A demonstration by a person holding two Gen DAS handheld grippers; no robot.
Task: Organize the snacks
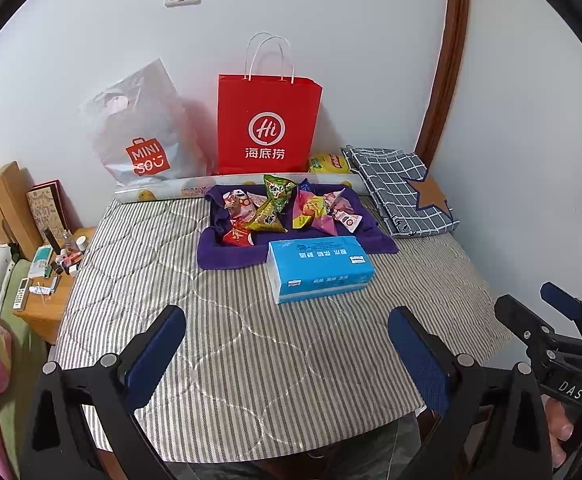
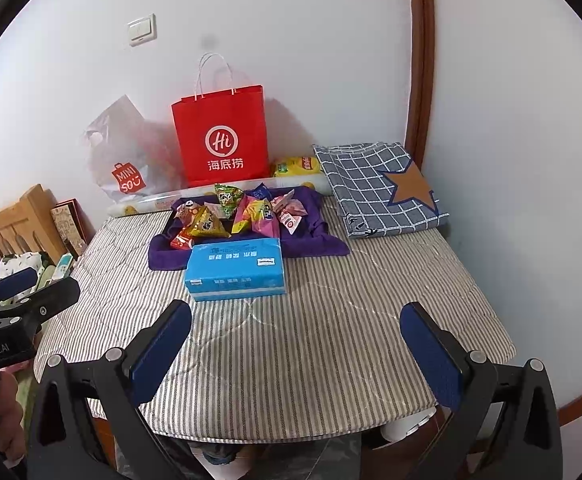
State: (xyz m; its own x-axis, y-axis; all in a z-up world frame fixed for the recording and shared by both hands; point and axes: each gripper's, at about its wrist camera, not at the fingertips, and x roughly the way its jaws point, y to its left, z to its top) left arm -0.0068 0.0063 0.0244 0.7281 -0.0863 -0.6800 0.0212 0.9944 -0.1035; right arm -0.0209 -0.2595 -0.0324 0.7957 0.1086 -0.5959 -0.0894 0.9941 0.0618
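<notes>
Several colourful snack packets (image 1: 287,210) (image 2: 235,216) lie piled on a purple cloth (image 1: 227,256) (image 2: 319,240) at the far side of the striped table (image 1: 251,360) (image 2: 311,340). A blue tissue pack (image 1: 319,270) (image 2: 237,270) lies just in front of the cloth. My left gripper (image 1: 287,356) is open and empty above the near table edge. My right gripper (image 2: 297,356) is open and empty beside it, and also shows in the left wrist view (image 1: 547,312). Both are well short of the snacks.
A red paper bag (image 1: 269,124) (image 2: 221,136) and a white Miniso plastic bag (image 1: 143,136) (image 2: 125,160) stand against the back wall. A folded checked cloth (image 1: 403,192) (image 2: 379,188) lies at the far right. A cluttered nightstand (image 1: 51,280) is at the left.
</notes>
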